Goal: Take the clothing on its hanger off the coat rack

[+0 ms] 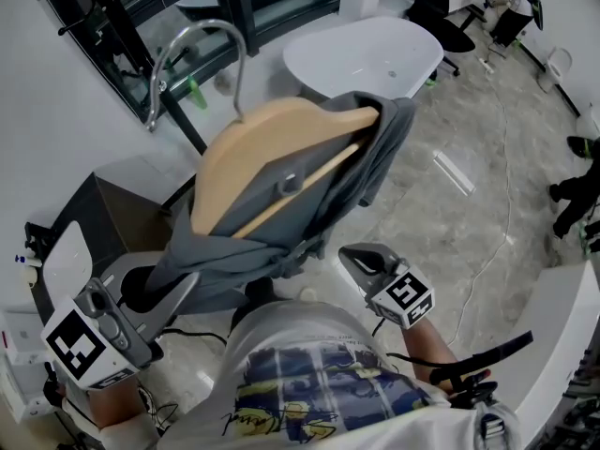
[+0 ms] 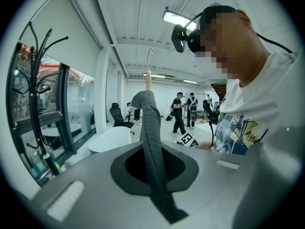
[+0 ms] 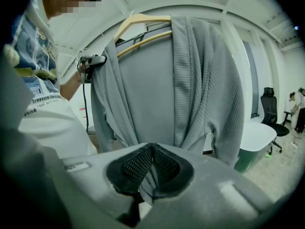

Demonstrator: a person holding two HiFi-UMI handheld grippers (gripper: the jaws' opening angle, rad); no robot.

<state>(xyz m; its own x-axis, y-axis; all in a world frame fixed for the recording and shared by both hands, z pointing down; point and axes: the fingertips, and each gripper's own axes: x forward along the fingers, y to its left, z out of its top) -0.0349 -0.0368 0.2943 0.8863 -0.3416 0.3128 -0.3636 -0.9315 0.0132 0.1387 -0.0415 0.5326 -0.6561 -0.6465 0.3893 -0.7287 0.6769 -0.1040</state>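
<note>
Fingers point(image 2: 188, 168) of the left gripper point(image 2: 159, 190) are clamped on a fold of the grey cardigan point(image 2: 150, 128) — those of the right gripper point(image 3: 148, 185) pinch another fold. The cardigan hangs on its wooden hanger point(image 1: 272, 139), held up in the air between both grippers — its metal hook point(image 1: 192, 45) is free, well apart from the black coat rack point(image 2: 34, 104).

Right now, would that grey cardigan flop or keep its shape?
Probably floppy: the grey cardigan drapes in folds off the wooden hanger, likely its only stiffness. Seemingly light: the left gripper and right gripper hold it by pinched cloth.
</note>
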